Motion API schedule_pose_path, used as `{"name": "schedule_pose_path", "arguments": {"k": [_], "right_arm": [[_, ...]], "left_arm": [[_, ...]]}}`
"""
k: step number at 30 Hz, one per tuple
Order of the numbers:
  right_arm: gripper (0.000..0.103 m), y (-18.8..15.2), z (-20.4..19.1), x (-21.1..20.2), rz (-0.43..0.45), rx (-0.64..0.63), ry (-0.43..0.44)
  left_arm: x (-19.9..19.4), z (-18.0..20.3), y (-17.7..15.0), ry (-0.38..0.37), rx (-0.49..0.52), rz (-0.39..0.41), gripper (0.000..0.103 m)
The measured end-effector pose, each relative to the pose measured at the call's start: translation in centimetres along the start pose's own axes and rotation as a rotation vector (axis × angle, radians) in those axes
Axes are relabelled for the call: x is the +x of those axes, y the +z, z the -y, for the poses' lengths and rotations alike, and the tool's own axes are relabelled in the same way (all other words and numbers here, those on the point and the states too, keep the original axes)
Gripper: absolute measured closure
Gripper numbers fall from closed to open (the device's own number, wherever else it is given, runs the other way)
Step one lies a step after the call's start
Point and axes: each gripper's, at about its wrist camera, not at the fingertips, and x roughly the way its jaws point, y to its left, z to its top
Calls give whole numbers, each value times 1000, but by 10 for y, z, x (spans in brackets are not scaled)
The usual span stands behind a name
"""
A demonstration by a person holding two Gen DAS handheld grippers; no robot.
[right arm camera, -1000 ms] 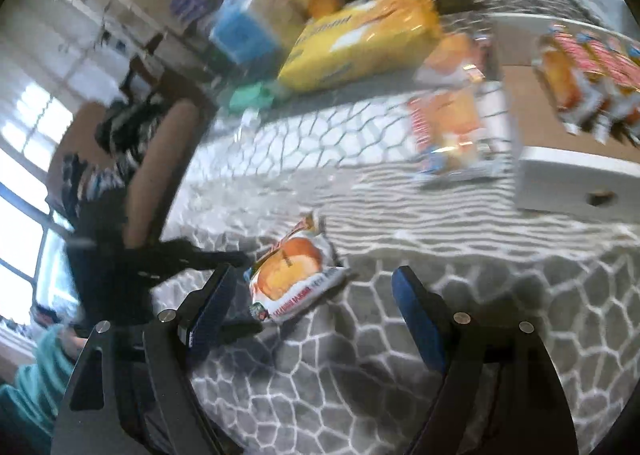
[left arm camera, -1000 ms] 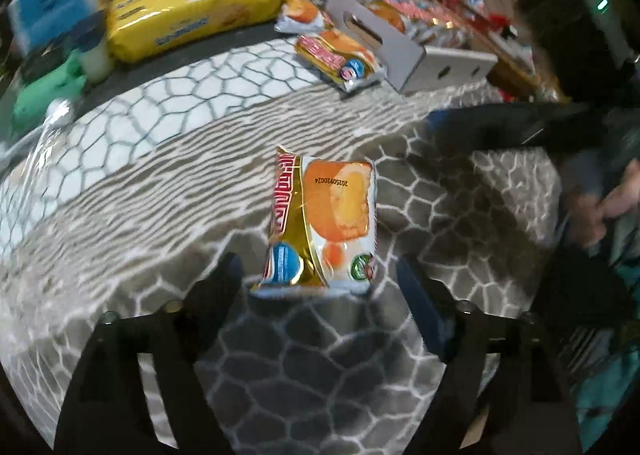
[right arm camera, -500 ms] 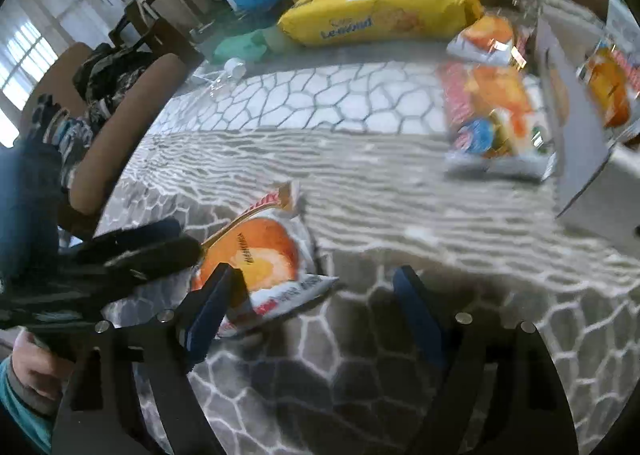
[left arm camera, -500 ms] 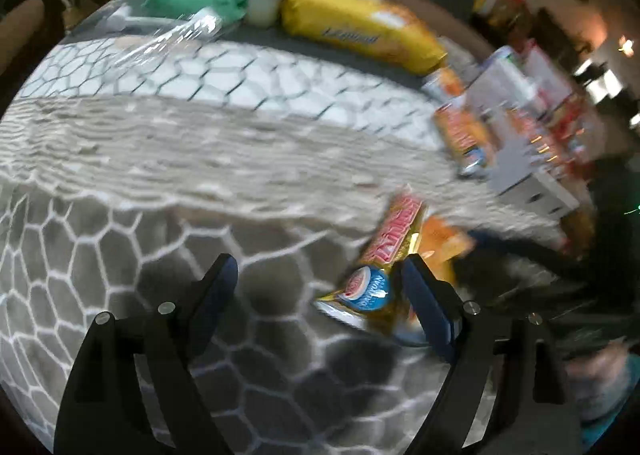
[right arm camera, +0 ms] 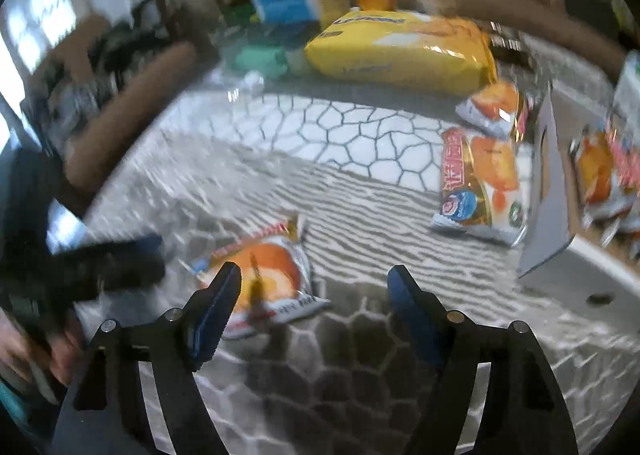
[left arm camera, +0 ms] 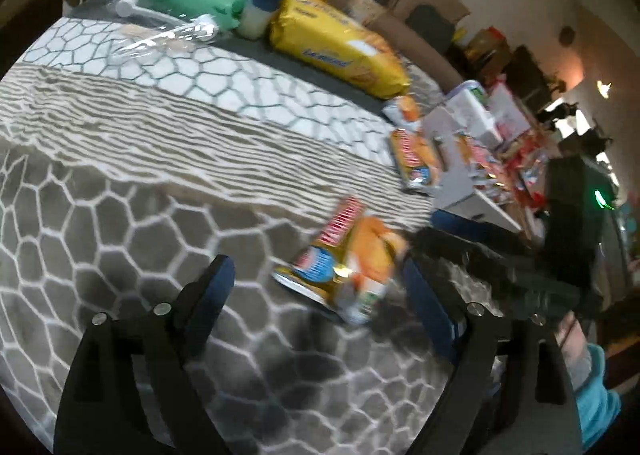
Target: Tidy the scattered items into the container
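In the left wrist view, an orange-and-gold snack packet [left arm camera: 348,267] is lying flat on the honeycomb-patterned tablecloth [left arm camera: 120,223], ahead of the left gripper [left arm camera: 316,287] and nearer its right finger; the jaws are spreading wide and gripping nothing, no pad touching the packet. The right gripper [left arm camera: 472,243] is reaching in from the right, just beside the packet. Farther back, a white cardboard box [left arm camera: 460,175] is holding similar packets, with another packet [left arm camera: 414,161] just beside its wall. The packet's red lettering is too blurred to read. In the right wrist view, the same packet [right arm camera: 264,275] is sitting just ahead of the right gripper [right arm camera: 314,287], partly behind its left finger; the jaws are narrowing, still wide and empty. A large yellow bag [right arm camera: 404,51] is lying farther back, its print unreadable.
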Motion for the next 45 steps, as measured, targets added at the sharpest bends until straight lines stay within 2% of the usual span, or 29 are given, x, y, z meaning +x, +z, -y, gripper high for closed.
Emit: {"name": "schedule_pose_path", "arguments": {"k": [3,6,8,11,19,21,25,28,30,32,33,35,39,40,42,45], "right_arm": [[28,12,14,8,-20,134,108],[32,19,15,25,-92,156,140],[46,22,19,40,-148,175,165],[57,16,22,50,-201,177,176],[58,-24,15,22,-200,190,236],[58,-39,12,16,-204,209,269],[58,-55,1,6,-213,221,333],[58,-52,5,-4,-182,214,292],[58,-44,22,-14,-124,261,256],[52,-36,40,-16,-82,319,252],[51,-31,49,-15,-57,342,255],[50,-26,58,-9,-43,351,255],[50,-32,70,13,-58,449,362],[50,-36,70,16,-61,465,377],[50,-46,74,20,-52,522,428],[56,-49,79,17,-25,547,437]], "left_arm": [[10,14,-6,25,53,-28,16],[24,19,-15,52,61,-73,16],[27,21,-20,98,82,-89,16],[31,19,-24,192,118,-105,16],[24,1,-15,302,141,-104,13],[26,-4,-11,305,137,-116,11],[29,4,-1,370,215,-105,11],[26,4,7,403,220,-104,12],[17,3,7,367,180,-99,12],[10,2,2,264,114,-93,12],[9,0,-3,186,62,-101,12],[12,0,-10,76,-13,-115,12],[20,0,-14,-104,-138,-115,12],[21,2,-11,-129,-149,-111,13],[21,9,-5,-129,-136,-95,13],[24,17,5,-142,-128,-92,14]]}}
